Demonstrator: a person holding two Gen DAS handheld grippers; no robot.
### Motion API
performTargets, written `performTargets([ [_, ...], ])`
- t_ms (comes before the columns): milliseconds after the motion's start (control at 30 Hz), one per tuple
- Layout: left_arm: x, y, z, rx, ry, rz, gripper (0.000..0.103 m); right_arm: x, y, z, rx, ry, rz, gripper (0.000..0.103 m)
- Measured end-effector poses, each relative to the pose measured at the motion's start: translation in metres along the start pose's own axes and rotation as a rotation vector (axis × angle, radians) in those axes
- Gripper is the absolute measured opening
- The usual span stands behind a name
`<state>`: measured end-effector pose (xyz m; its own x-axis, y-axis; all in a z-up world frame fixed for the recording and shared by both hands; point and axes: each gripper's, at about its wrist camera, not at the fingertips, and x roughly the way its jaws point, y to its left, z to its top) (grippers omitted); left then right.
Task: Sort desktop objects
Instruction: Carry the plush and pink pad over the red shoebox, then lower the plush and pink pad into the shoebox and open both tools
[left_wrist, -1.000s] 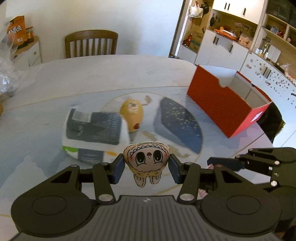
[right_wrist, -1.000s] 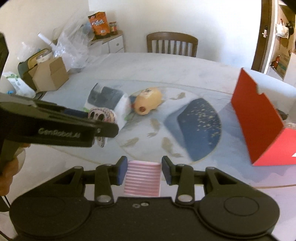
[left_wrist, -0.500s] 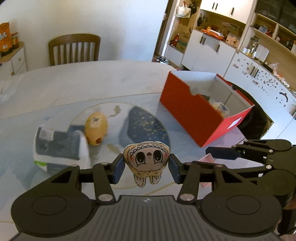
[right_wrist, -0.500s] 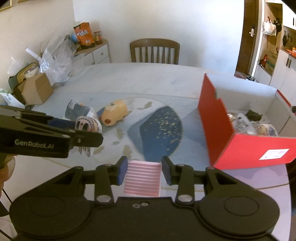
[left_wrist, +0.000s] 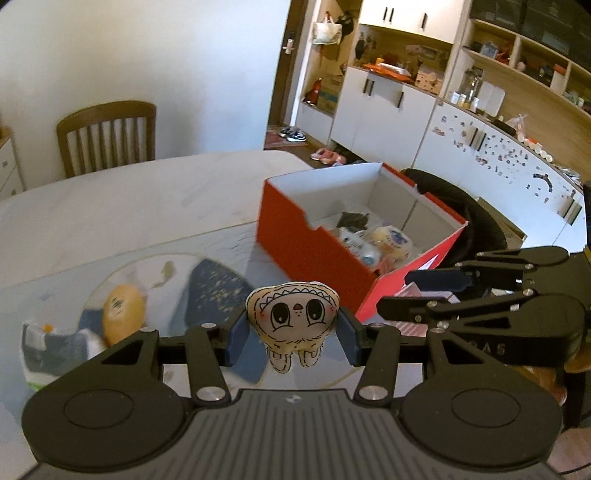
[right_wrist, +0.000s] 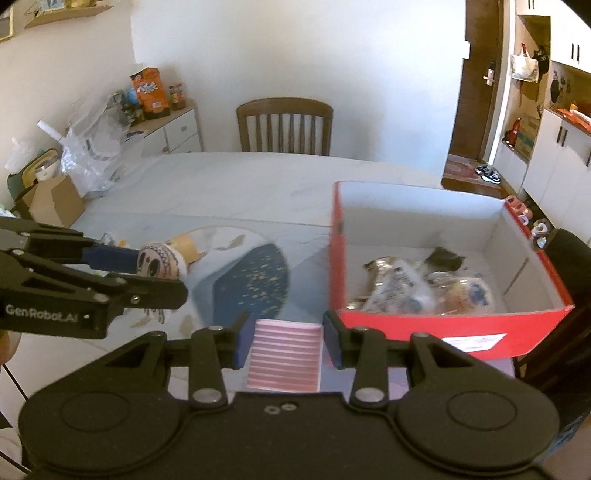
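A pale marble-look dining table (right_wrist: 229, 184) fills a room lined with white cabinets. The left gripper (left_wrist: 291, 330) clamps a cartoon-faced plush toy (left_wrist: 293, 317) by its sides; the right gripper (right_wrist: 284, 338) pinches a pink striped packet (right_wrist: 283, 354). Both hang near the open red box (right_wrist: 443, 325), which already holds wrapped items. The step looks like delivery: carry each load clear over the red wall, keep both tools apart, and release only once above the box's inside.

On the counter (left_wrist: 110, 206), the open box (left_wrist: 295, 236) sits at two o'clock from the plush toy (left_wrist: 291, 314); a chair (left_wrist: 107, 136) stands behind at eleven o'clock.
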<state>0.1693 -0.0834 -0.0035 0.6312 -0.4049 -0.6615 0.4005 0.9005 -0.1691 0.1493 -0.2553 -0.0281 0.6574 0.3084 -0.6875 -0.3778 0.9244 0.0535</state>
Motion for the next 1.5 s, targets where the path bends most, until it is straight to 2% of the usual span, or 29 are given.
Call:
performTargets([
  [500, 0.045, -0.065, 0.042, 0.08, 0.013, -0.036, 0.05, -0.005, -0.097, 0.021, 0.032, -0.053, -0.059, 0.04],
  [700, 0.065, -0.084, 0.062, 0.116, 0.024, -0.049, 0.05, 0.003, -0.122, 0.034, 0.02, -0.066, -0.08, 0.04],
  [1033, 0.109, -0.097, 0.084, 0.128, 0.094, -0.041, 0.05, 0.032, -0.15, 0.05, 0.007, -0.053, -0.1, 0.04],
  [1300, 0.146, -0.101, 0.097, 0.146, 0.14, 0.005, 0.05, 0.058, -0.176, 0.056, 0.031, -0.025, -0.113, 0.04],
  [1500, 0.173, -0.094, 0.111, 0.132, 0.165, 0.029, 0.05, 0.083, -0.189, 0.06, 0.019, 0.032, -0.107, 0.04],
])
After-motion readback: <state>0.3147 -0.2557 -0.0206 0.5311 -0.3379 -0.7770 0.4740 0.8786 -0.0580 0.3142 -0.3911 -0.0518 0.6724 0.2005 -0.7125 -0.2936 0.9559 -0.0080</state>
